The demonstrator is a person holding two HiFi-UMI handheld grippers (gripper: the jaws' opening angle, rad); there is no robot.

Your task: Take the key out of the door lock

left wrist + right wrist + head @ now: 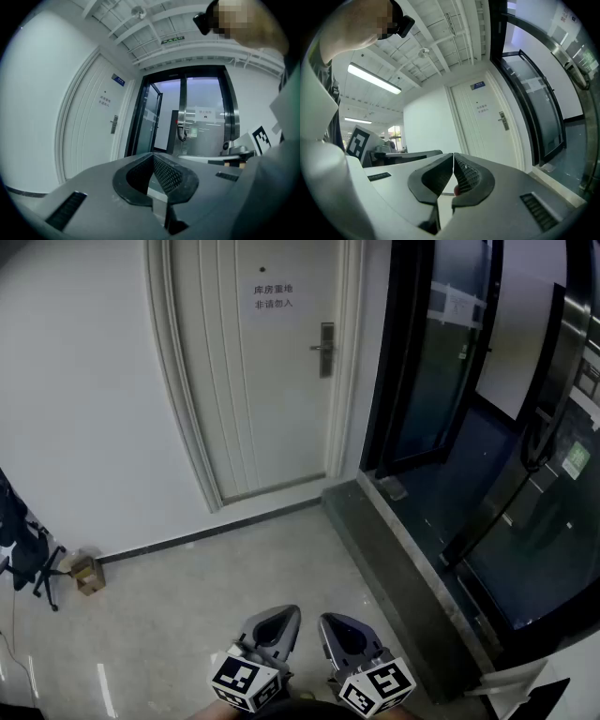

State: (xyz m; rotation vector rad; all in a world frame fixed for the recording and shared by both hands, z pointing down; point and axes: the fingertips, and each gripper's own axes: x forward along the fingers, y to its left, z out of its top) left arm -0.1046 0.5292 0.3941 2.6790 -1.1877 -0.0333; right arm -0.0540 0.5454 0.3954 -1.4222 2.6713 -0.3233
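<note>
Small cardboard box [87, 575] left, glass door [436, 371] right.

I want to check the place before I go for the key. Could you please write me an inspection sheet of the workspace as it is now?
Surface: pale glossy floor; a dark sill runs along the glass doors.
Job's things: white door, closed; handle and lock plate on its right side; a key is too small to tell.
Clutter: small cardboard box by the wall at left; chair base beside it.
Grippers: left gripper and right gripper both shut and empty, held low, well short of the door.
Cables: nothing seen.
Surroundings: glass doors right of the white door; paper sign on the door.
</note>
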